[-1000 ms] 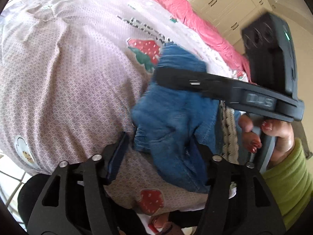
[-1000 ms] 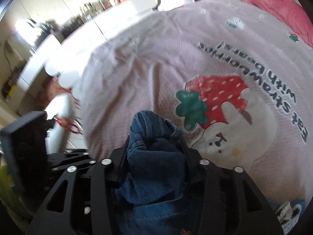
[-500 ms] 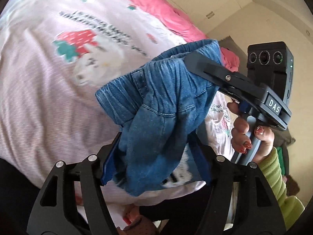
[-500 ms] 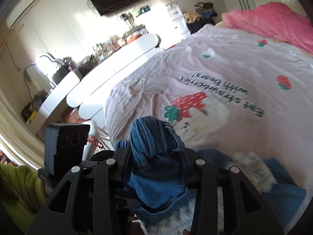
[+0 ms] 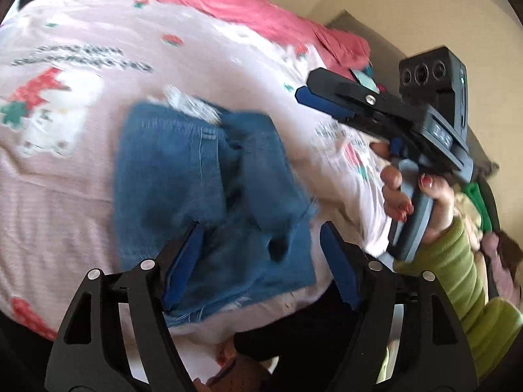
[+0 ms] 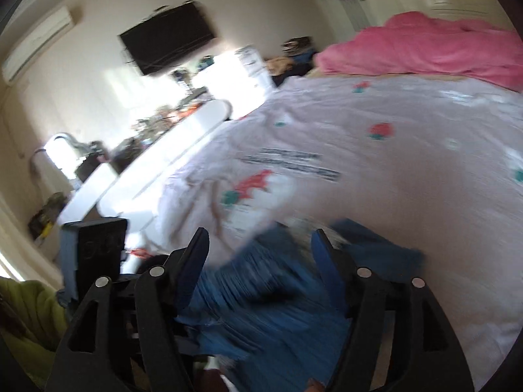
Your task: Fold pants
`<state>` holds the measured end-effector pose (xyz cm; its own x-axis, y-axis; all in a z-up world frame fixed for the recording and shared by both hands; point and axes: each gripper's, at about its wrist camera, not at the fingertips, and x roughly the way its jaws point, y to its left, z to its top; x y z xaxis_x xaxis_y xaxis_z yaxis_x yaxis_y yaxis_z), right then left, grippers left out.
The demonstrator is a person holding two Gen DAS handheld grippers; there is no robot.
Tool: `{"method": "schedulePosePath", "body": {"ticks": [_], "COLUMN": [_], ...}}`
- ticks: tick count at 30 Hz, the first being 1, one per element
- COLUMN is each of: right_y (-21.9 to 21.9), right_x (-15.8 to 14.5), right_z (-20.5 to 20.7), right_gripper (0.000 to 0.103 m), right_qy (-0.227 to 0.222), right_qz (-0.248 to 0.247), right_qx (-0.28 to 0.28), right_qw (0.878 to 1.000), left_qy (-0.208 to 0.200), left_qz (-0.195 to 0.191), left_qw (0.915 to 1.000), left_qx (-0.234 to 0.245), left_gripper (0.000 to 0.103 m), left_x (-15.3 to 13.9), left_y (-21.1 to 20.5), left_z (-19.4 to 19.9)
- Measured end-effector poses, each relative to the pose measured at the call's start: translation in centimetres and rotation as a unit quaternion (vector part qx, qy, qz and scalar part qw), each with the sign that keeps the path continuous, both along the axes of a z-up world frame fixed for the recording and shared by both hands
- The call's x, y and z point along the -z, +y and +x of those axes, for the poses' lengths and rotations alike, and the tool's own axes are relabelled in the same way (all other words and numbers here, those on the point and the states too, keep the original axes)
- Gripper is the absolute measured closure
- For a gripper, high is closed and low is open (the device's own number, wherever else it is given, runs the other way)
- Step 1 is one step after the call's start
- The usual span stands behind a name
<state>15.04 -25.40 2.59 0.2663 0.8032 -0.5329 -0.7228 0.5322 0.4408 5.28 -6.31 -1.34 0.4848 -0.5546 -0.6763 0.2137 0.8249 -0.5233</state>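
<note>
The pants [image 5: 209,189] lie folded on the bed [image 5: 65,176] just under the left claw [image 5: 261,245], nearer than the right claw [image 6: 260,248]; both claws are apart.

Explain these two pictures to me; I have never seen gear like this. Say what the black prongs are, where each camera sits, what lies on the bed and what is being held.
No robot here: a person holds a hand-held gripper in each hand. Each gripper carries a wide-angle camera looking forward along its two black fingers with blue pads, so the prongs at the bottom of each picture are that gripper's own fingers.

One picture comes from the left gripper. It also shows the right gripper from the side, with the person's hand in a green sleeve on its handle. The other picture comes from the right gripper.

On the pink bedspread, printed with strawberries, lie blue jeans, folded into a compact bundle. A pink blanket lies at the far end.

Both grippers are open and nothing is held; the jeans rest on the bed. The pictures are blurred.
</note>
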Motion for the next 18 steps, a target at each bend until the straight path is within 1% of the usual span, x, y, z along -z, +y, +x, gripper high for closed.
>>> {"method": "schedulePosePath", "body": {"ticks": [2, 5, 7, 9, 10, 13, 17, 18], "right_y": [-0.6, -0.3, 0.5, 1.1, 1.1, 1.0, 0.8, 0.6], "right_x": [0.8, 2.3, 4.1, 5.7, 6.5, 7.0, 5.6, 5.1], "right_z": [-0.5, -1.1, -1.0, -0.8, -0.5, -0.3, -1.2, -1.5], "right_gripper": [0.038, 0.038, 0.038, 0.04, 0.039, 0.038, 0.038, 0.037], "right_qy": [0.001, 0.013, 0.024, 0.022, 0.028, 0.043, 0.025, 0.019], "right_qz": [-0.026, -0.056, -0.104, -0.162, -0.178, -0.167, -0.151, -0.147], "right_qx": [0.014, 0.013, 0.018, 0.035, 0.044, 0.054, 0.059, 0.063], "right_qw": [1.0, 0.998, 0.994, 0.986, 0.983, 0.984, 0.986, 0.987], "left_qy": [0.009, 0.005, 0.005, 0.008, 0.009, 0.009, -0.002, -0.006], "left_qz": [0.009, 0.037, 0.036, 0.03, 0.029, 0.028, 0.03, 0.032], "left_qw": [0.9999, 0.9992, 0.9992, 0.9994, 0.9995, 0.9995, 0.9995, 0.9994], "left_qx": [0.011, 0.016, 0.015, 0.014, 0.014, 0.015, 0.013, 0.011], "left_gripper": [0.038, 0.038, 0.037, 0.037, 0.037, 0.037, 0.035, 0.034], "left_x": [0.9, 1.6, 1.6, 1.7, 1.6, 1.4, 0.2, 0.0], "left_y": [-1.1, -1.8, -1.7, -1.5, -1.4, -1.8, -1.4, -1.3], "left_z": [-0.1, 0.2, 0.4, 0.1, -1.1, -1.0, -1.6, -1.7]}}
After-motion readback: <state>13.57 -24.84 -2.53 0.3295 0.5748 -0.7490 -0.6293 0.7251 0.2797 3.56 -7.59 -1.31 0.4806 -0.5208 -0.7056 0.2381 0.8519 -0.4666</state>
